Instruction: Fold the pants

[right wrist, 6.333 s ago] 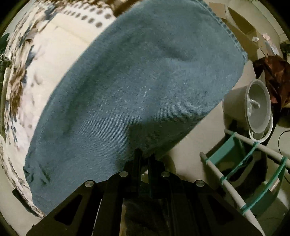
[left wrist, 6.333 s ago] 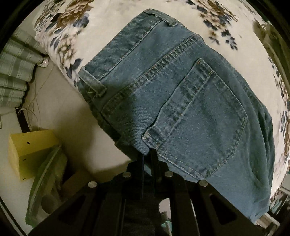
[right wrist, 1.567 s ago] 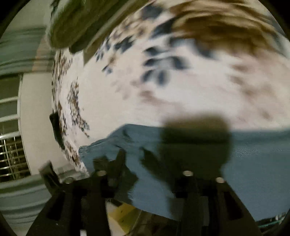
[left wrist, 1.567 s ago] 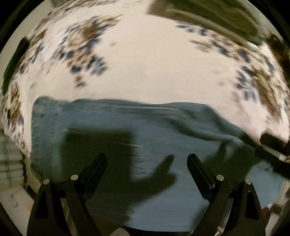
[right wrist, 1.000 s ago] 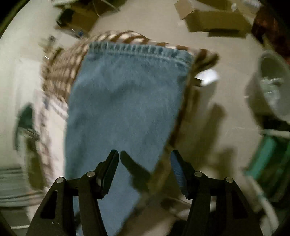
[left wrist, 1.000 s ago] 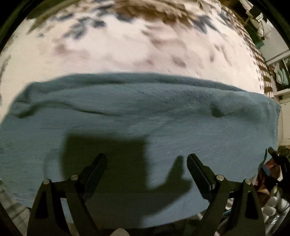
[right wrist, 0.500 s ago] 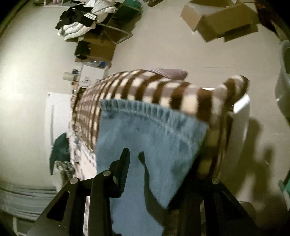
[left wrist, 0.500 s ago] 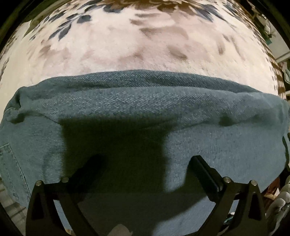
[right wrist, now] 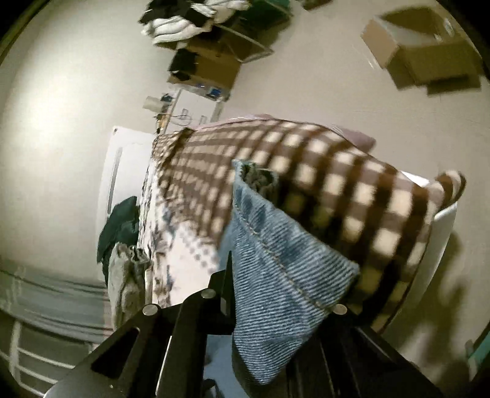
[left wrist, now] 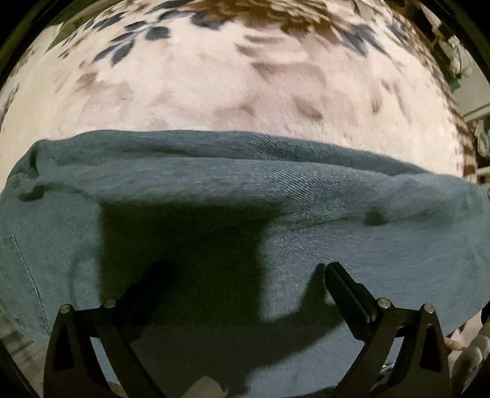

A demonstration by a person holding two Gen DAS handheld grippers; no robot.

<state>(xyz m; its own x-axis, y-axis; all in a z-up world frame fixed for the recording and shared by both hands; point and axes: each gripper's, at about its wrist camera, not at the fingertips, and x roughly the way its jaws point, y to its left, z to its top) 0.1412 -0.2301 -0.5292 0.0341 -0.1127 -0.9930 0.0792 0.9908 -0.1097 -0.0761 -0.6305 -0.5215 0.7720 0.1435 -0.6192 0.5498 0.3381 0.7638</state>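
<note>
The blue jeans (left wrist: 214, 196) lie folded lengthwise across the floral bedspread (left wrist: 214, 85). My left gripper (left wrist: 245, 275) hovers just above the jeans with its fingers wide apart and nothing between them. In the right wrist view the hem end of a jeans leg (right wrist: 275, 263) lies between my right gripper's fingers (right wrist: 228, 275), lifted a little off the brown checked blanket (right wrist: 337, 183). The right finger is hidden behind the denim, so I cannot tell how far the jaws have closed on the hem.
Beyond the bed's foot are the beige floor, cardboard boxes (right wrist: 422, 46) and a heap of clothes (right wrist: 190, 15). Dark and grey garments (right wrist: 122, 232) lie on the bed's far side. A white bed frame (right wrist: 441, 232) edges the blanket.
My right gripper has swung to the leg hem and come in around it; the hem now sits between its fingers. My left gripper has sunk closer to the jeans, still open.
</note>
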